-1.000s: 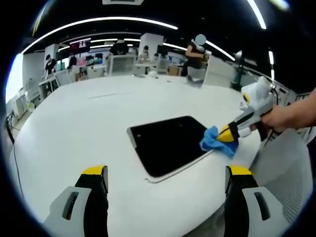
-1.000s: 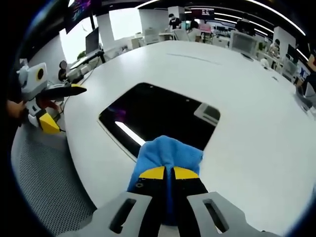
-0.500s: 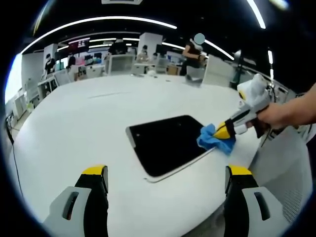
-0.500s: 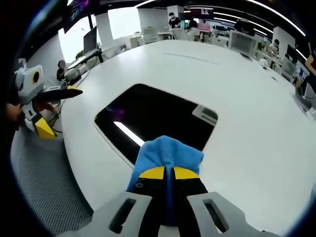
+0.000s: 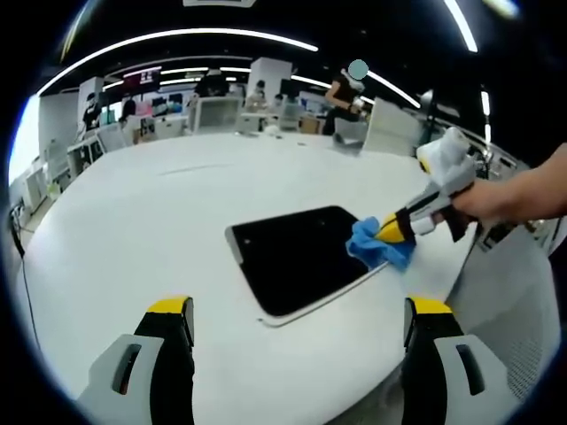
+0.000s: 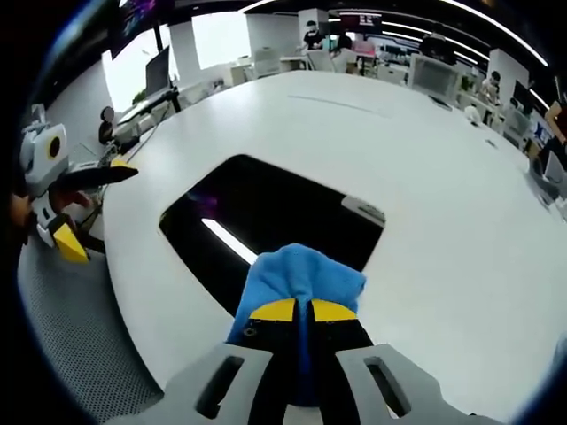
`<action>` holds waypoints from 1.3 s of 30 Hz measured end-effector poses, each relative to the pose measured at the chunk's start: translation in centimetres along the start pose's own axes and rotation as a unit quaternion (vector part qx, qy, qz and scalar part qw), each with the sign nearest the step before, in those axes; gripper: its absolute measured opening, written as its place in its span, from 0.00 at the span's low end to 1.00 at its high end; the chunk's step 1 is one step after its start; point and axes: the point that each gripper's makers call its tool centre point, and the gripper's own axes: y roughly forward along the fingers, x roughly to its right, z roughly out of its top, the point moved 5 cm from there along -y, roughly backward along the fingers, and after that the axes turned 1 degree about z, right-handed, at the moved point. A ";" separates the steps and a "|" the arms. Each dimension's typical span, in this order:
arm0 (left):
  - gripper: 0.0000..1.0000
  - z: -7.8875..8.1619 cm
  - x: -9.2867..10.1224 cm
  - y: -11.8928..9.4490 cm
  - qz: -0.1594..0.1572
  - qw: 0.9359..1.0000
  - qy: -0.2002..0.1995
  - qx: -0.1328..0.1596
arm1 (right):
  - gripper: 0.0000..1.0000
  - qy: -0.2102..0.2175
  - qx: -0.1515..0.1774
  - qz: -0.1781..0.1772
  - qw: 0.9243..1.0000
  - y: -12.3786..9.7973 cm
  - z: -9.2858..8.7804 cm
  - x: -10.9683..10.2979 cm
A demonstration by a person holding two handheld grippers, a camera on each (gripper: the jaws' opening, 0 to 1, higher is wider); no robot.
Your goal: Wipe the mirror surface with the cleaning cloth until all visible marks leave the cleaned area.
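A dark rectangular mirror with a pale rim lies flat on the round white table. My right gripper comes in from the right, shut on a blue cleaning cloth that rests on the mirror's right edge. In the right gripper view the cloth bunches ahead of the shut jaws over the near rim of the mirror, which reflects a ceiling light. My left gripper stands open near the table's front edge, holding nothing; it is also at far left.
A grey mesh chair stands at the table's right side. Desks, monitors and several people fill the background beyond the table. A person's hand holds the right gripper.
The right gripper has pushed the blue cloth a little further onto the mirror's edge, toward the left of the left gripper view. The left gripper has stayed still.
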 end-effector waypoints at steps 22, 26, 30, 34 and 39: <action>0.99 0.0 -0.1 0.0 0.003 1.000 -0.007 0.003 | 0.00 0.033 0.010 -0.021 0.999 1.7 2.4 2.2; 0.99 0.0 -0.2 0.0 0.004 1.000 -0.008 0.002 | 0.00 0.041 0.013 -0.024 0.999 2.1 2.9 2.6; 0.99 0.0 -0.2 0.0 0.003 1.000 -0.008 0.001 | 0.00 0.043 0.014 -0.026 0.999 2.5 3.5 3.2; 0.99 -0.1 -0.2 0.1 0.004 1.000 -0.009 0.000 | 0.00 0.045 0.014 -0.029 0.998 2.9 4.0 3.7; 0.99 -0.2 -0.3 0.2 0.004 1.000 -0.009 -0.002 | 0.00 0.050 0.016 -0.030 0.998 3.3 4.5 4.2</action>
